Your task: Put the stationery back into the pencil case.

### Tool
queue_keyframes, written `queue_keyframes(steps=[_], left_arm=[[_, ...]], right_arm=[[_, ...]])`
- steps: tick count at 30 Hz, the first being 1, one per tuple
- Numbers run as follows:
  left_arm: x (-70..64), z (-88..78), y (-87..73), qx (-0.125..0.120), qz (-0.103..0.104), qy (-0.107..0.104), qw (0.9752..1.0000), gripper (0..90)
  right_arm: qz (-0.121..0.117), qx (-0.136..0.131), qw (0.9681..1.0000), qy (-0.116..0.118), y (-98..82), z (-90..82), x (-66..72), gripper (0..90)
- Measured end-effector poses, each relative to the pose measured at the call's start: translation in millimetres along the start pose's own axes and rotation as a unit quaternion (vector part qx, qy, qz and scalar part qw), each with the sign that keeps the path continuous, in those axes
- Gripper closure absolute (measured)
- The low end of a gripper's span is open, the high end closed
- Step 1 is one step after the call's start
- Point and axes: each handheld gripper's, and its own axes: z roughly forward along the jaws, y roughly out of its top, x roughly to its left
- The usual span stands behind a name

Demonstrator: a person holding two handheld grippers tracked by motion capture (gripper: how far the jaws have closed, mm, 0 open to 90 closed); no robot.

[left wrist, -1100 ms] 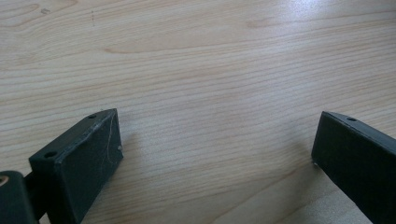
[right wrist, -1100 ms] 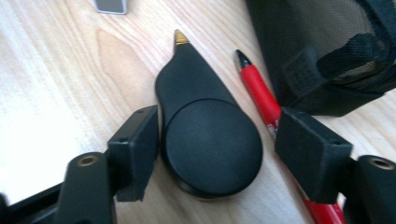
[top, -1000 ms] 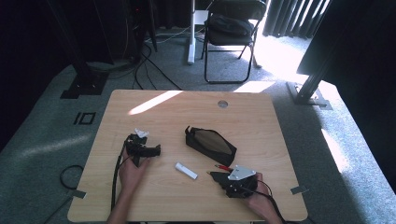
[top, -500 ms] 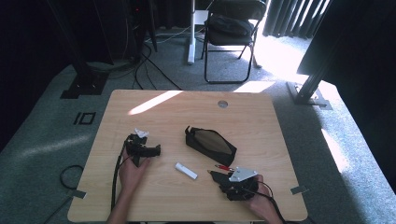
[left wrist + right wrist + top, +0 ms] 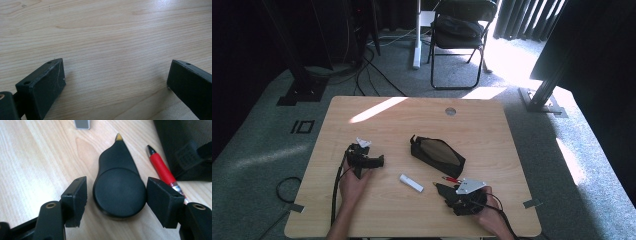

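1. Spreading apart is what the jaws of the right gripper (image 5: pixel 117 201) have just been doing, while both hands are staying where they were on the table (image 5: pixel 492 125) a moment ago; this gripper is also lying at the near right of the table (image 5: pixel 446 190).
2. Between those jaws a black teardrop-shaped tool (image 5: pixel 119 187) is lying flat on the wood, its round end near the camera and its small brass-coloured tip pointing away. A narrow gap is showing on each side of it, so the pads are not pressing on it.
3. Just right of the tool a red pen (image 5: pixel 163 171) is lying, partly behind the right jaw, with a black pouch (image 5: pixel 185 147) touching or nearly touching it beyond.
4. Judging from this, the tool is being either set down or lined up for a pinch; closing now would likely catch its round end.
5. At the near left, the left gripper (image 5: pixel 115 82) is resting with its jaws wide apart over bare wood, nothing between them.
6. Farther off, a small white stick (image 5: pixel 411 183) is lying between the two hands, and the open pouch (image 5: pixel 437 155) is sitting at mid-table.
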Motion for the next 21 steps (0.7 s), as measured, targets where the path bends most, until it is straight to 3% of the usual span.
queue_keyframes(steps=[6, 10, 21], left_arm=[[0.0, 0.0, 0.0, 0.0, 0.0, 0.0, 1.0, 2.0], [0.0, 0.0, 0.0, 0.0, 0.0, 0.0, 1.0, 2.0], [0.0, 0.0, 0.0, 0.0, 0.0, 0.0, 1.0, 2.0]], right_arm=[[0.017, 0.007, 0.9997, 0.013, 0.7, 5.1, -6.5, 35.6], [0.014, 0.006, 0.9997, 0.02, 0.9, 4.7, -7.3, 38.4], [0.008, 0.014, 0.9996, 0.024, 4.7, 6.9, -2.2, 35.5]])
